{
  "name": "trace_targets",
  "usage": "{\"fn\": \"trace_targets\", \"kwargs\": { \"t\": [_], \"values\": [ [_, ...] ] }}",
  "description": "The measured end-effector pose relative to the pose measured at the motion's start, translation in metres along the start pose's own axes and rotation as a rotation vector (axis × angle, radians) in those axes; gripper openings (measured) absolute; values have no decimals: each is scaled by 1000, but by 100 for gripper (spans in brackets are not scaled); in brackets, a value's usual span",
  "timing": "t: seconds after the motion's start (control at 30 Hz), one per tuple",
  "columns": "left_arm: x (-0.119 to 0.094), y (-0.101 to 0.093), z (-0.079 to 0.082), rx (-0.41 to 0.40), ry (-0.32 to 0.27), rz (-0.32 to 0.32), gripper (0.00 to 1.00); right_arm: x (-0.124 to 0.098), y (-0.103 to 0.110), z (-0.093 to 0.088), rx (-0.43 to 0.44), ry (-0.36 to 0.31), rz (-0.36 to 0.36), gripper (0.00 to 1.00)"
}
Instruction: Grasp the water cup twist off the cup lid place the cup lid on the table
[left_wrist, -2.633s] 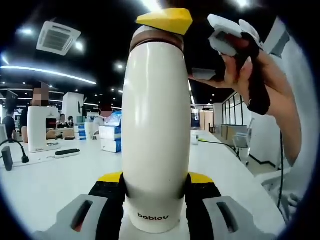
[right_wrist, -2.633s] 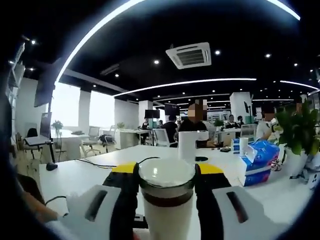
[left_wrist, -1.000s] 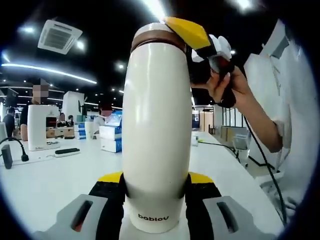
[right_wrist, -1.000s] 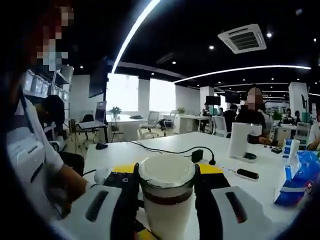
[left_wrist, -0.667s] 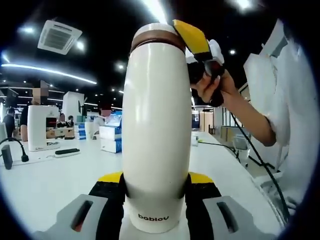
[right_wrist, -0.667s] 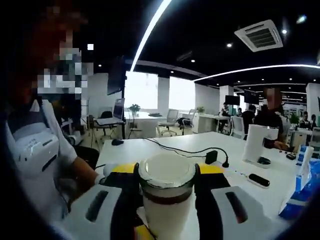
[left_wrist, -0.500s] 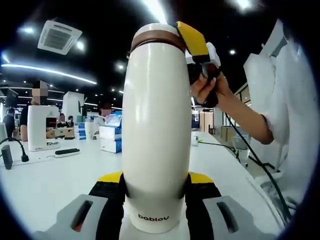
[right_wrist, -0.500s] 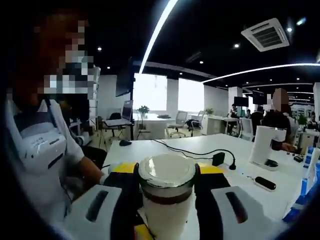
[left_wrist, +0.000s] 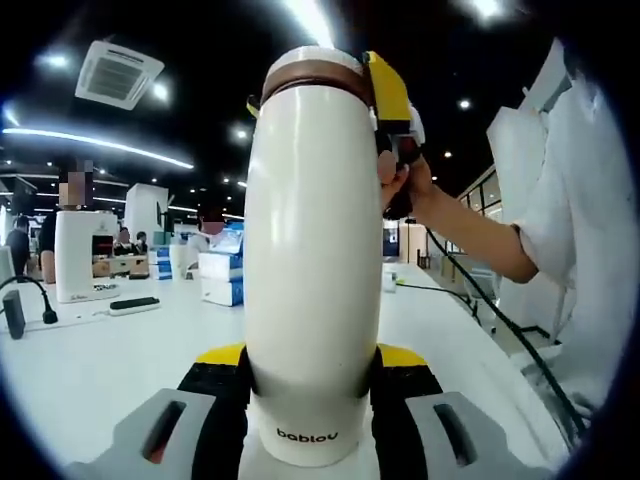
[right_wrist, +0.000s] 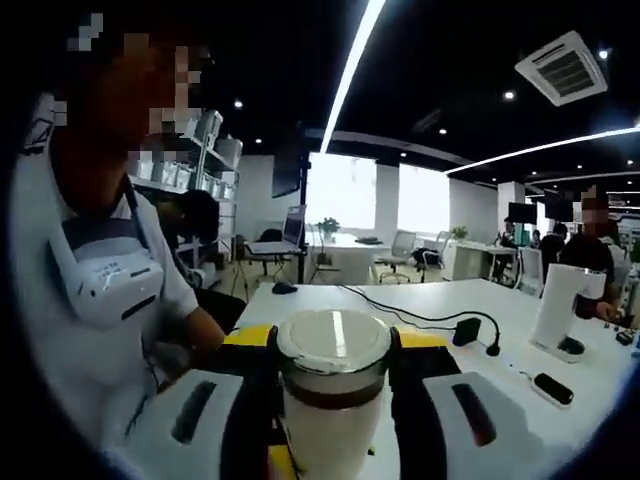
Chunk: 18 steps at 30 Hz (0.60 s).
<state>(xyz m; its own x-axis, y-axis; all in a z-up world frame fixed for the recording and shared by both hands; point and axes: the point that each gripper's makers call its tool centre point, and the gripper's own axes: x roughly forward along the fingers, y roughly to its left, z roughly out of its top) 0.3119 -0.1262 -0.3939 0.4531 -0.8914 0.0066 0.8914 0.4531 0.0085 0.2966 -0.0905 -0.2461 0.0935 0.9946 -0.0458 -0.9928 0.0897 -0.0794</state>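
Between the black-and-yellow jaws of the left gripper (left_wrist: 312, 375) stands the tall, glossy cream-white water cup (left_wrist: 312, 260), upright, clamped low on its body just above the "bablou" lettering, its base over the white table (left_wrist: 100, 365). To the right at its top, the right gripper (right_wrist: 332, 350), held in the person's hand (left_wrist: 405, 185), is clenched around the cream cup lid with its brown band (right_wrist: 333, 362); in the right gripper view the jaws press the lid's two sides. The lid looks seated on the cup, so the twisting-off seems under way or barely begun. The body appears smooth, rigid and likely slippery, so the low grasp must hold firm against the torque. Gripping the lid on its banded rim seems the safest hold.
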Motion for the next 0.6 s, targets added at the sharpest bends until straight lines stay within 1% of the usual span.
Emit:
{"fn": "trace_targets", "kwargs": {
  "t": [0.13,0.33,0.4,0.43,0.5,0.6],
  "values": [
    [0,1,0,-1,0,1,48,0,1,1,-10,-9,23,46],
    [0,2,0,-3,-1,0,48,0,1,2,-6,-8,20,46],
    [0,3,0,-2,-1,0,48,-2,-3,2,12,-6,1,48],
    [0,3,0,0,-1,0,48,-2,-5,1,11,2,-24,51],
    [0,3,0,1,-1,0,48,-3,-6,1,2,8,-39,53],
    [0,3,0,0,-1,0,48,-6,-4,8,9,-5,-71,59]
  ]
}}
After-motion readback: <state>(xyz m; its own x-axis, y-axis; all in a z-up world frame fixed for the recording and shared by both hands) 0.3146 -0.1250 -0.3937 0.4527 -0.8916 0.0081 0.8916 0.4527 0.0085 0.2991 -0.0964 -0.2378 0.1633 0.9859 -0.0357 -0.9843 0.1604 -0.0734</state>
